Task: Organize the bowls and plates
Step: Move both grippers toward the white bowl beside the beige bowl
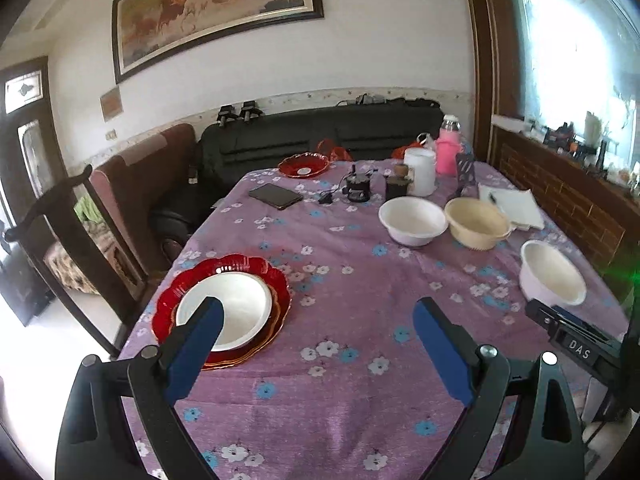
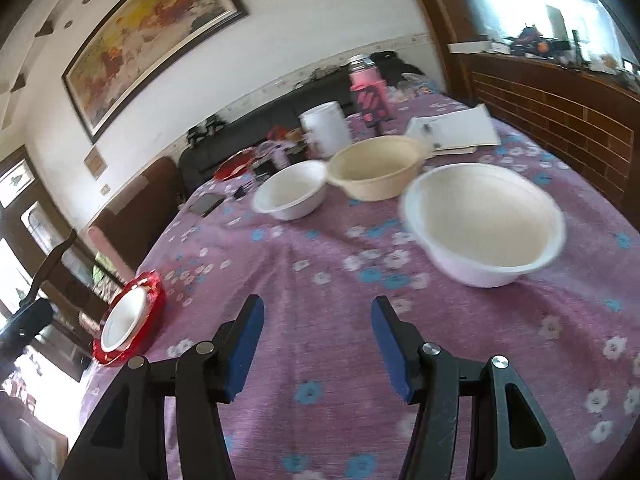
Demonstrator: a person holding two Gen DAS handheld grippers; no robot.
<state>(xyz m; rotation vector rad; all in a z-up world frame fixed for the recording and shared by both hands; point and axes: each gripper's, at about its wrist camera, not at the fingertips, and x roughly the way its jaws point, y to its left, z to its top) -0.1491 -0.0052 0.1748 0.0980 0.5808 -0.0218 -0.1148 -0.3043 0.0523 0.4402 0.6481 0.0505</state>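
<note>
The left hand-held gripper (image 1: 316,320) hangs over the near part of the counter (image 1: 340,392), draped in a purple cloth with white and blue flowers; its blue-padded jaws are spread wide and empty. Just beyond its left finger, at the near left edge, a white round shallow bowl (image 1: 226,310) sits on a red scalloped glass plate (image 1: 168,304). The right hand-held gripper (image 2: 317,312) also stands released, with nothing between its pads. A white plastic bowl (image 2: 484,220) lies just ahead and right of it. In the left wrist view, a black part at the near right reads "DAS". Farther off, a smaller white bowl (image 2: 290,196) touches a cream bowl with handles (image 2: 376,174). A second red plate (image 1: 304,165) sits at the far edge.
</note>
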